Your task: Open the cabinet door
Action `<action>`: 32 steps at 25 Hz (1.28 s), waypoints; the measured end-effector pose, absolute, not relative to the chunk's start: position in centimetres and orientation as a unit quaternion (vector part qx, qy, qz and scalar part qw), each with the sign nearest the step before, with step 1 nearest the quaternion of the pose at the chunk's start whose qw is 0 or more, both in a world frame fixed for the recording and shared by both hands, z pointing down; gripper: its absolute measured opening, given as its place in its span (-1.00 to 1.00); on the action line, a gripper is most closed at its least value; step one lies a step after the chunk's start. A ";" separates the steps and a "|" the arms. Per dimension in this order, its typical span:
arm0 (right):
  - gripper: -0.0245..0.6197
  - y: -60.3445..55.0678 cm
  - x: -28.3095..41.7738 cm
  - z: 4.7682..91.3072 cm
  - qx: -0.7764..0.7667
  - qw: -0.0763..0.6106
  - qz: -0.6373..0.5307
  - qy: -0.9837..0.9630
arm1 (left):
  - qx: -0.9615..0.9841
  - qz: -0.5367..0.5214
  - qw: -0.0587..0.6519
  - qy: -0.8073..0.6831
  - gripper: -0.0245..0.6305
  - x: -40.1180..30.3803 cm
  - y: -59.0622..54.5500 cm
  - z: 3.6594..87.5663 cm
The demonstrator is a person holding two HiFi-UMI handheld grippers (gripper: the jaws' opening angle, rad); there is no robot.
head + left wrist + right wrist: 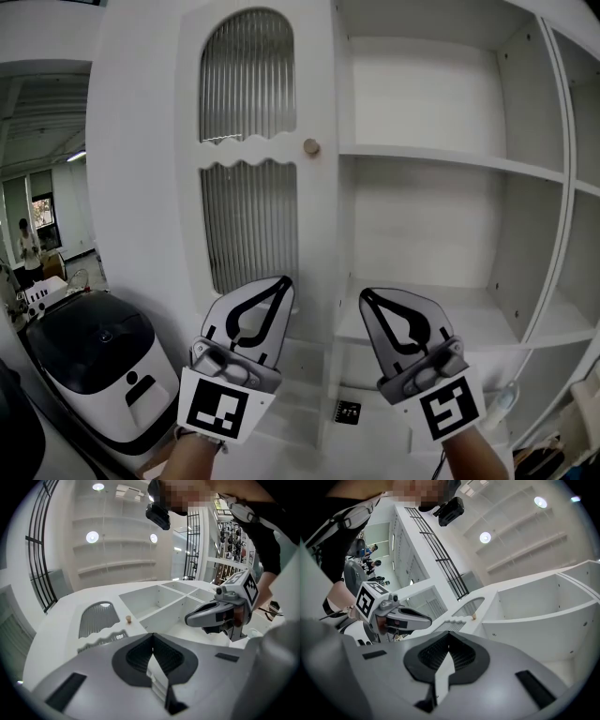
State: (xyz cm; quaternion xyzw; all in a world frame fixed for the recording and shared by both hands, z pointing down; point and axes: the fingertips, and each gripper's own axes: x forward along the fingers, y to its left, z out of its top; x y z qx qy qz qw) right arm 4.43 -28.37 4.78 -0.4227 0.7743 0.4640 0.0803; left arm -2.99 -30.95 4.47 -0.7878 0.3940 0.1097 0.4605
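Two tools sit low at the front, marker cubes toward the wearer. The left hand-held gripper has its jaws pressed together with nothing between them. The right hand-held gripper is the same, tips meeting and empty. Both point up and forward at the cabinet, side by side but apart from each other.

Cabinet door: white, tall, two ribbed panes one above the other. It stands at the left of the unit, flush with the frame as far as I can judge, so it is shut. A small round knob sits on its right edge, about level with the gap between the panes and well above both jaw tips. Neither tool touches door or knob.

To the right are open shelves, bare. Left of the cabinet, lower down, stands a white appliance with a dark top.

Progress: nothing done on the door itself. What is left is nearly everything: get one tool up to the knob, spread its jaws, close on the knob and swing the door out. From where the knob sits, the hinge is likely on the left side.
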 end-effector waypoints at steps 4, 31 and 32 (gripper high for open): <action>-0.92 -28.1 4.5 3.7 -0.422 0.084 0.467 0.772 | -0.792 0.127 0.446 0.398 -0.93 -3.3 -31.3 2.6; -0.92 -28.7 5.7 0.4 -0.432 0.091 0.472 0.763 | -0.746 0.160 0.511 0.397 -0.66 0.4 -35.0 -8.9; -0.92 -28.7 5.8 0.4 -0.433 0.090 0.471 0.763 | -0.743 0.155 0.514 0.399 -0.64 0.6 -35.2 -9.1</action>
